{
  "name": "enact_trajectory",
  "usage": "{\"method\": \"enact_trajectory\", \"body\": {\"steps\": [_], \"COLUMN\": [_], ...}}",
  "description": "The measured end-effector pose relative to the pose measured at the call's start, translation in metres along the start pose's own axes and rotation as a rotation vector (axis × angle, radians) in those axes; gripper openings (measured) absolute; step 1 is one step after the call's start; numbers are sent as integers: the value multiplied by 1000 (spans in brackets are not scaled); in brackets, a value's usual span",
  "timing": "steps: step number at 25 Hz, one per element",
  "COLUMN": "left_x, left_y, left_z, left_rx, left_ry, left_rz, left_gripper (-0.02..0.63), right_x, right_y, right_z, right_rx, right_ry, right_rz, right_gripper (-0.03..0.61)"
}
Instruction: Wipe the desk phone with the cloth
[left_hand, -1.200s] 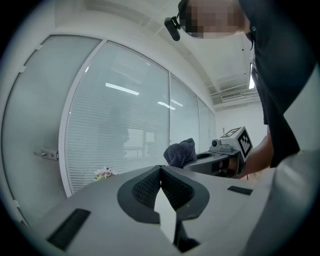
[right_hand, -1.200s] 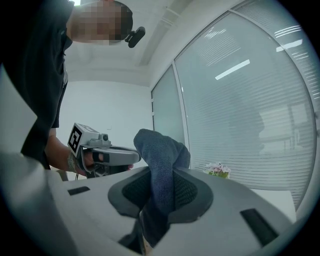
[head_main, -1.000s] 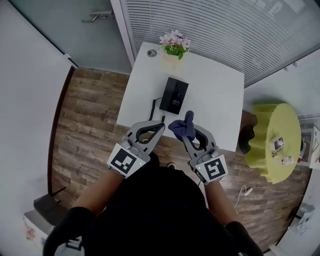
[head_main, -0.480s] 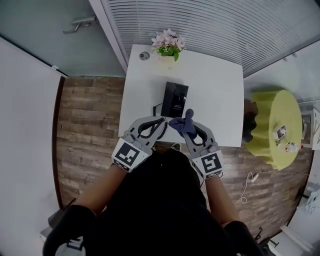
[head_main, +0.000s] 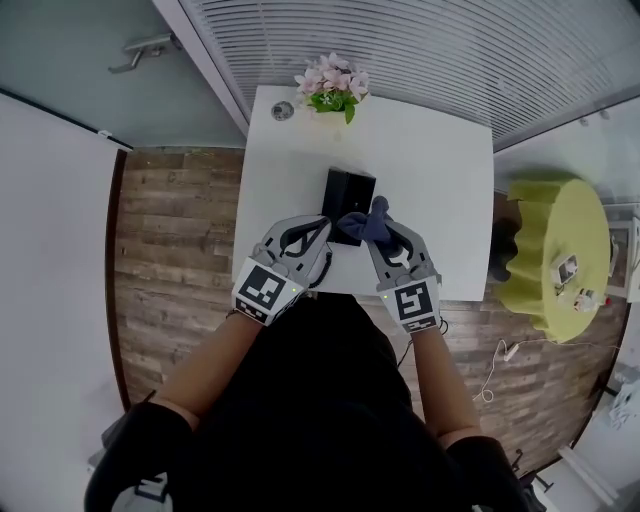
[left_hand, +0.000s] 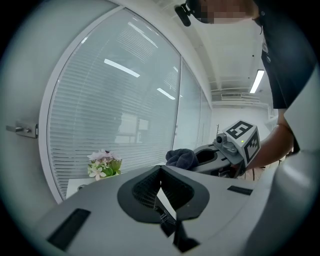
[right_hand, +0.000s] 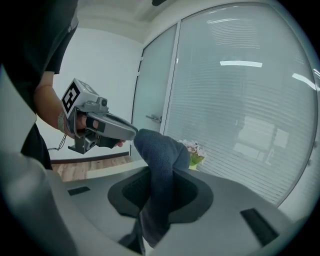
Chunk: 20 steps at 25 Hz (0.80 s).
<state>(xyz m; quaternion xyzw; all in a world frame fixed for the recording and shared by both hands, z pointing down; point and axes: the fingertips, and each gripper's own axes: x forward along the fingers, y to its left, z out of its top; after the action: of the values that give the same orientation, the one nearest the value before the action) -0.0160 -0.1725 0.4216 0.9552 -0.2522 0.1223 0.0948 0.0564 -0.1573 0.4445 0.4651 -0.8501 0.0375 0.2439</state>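
Desk phone (head_main: 347, 190) is on the white table (head_main: 430, 170), about midway across it and a little nearer my edge than the far one. Its near end is hidden under the cloth (head_main: 366, 224) and both tools.

Right gripper (head_main: 386, 230) has its jaws clamped on the dark blue cloth. In the right gripper view the fabric stands up between them in a thick fold and flops over the tips. Left gripper (head_main: 321, 226) is pinched together with nothing in it, and its own view shows the two pads meeting on bare air. It sits just beside the cloth, at the phone's near left corner.

Progress, as I read it: the cloth is picked up and brought over the phone, so the fetching is done. The wiping looks barely begun, if at all. From the head view I can't tell whether the fabric is actually touching the black casing or only hanging above it. Everything I can see of the top face looks untouched, so nearly all of the wiping is left to do.

The phone lies flat. Its long axis runs away from me towards the pink flowers (head_main: 331, 82) at the far edge, canted slightly to one side. One short end faces me, and I can't make out which end holds the handset.
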Motion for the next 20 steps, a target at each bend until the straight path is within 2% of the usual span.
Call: {"method": "enact_trajectory", "body": {"steps": [14, 20], "left_x": [74, 91], "left_y": [47, 57], "left_z": [-42, -54], "left_rx": [-4, -4], "left_ry": [90, 115], "left_rz": [50, 61], "left_gripper": [9, 9], "right_x": [91, 125], "right_y": [-47, -57], "right_z": [-65, -89], "right_rx": [-266, -330], "right_ry": [214, 276], "right_rz": [30, 33], "right_gripper": [92, 93]}}
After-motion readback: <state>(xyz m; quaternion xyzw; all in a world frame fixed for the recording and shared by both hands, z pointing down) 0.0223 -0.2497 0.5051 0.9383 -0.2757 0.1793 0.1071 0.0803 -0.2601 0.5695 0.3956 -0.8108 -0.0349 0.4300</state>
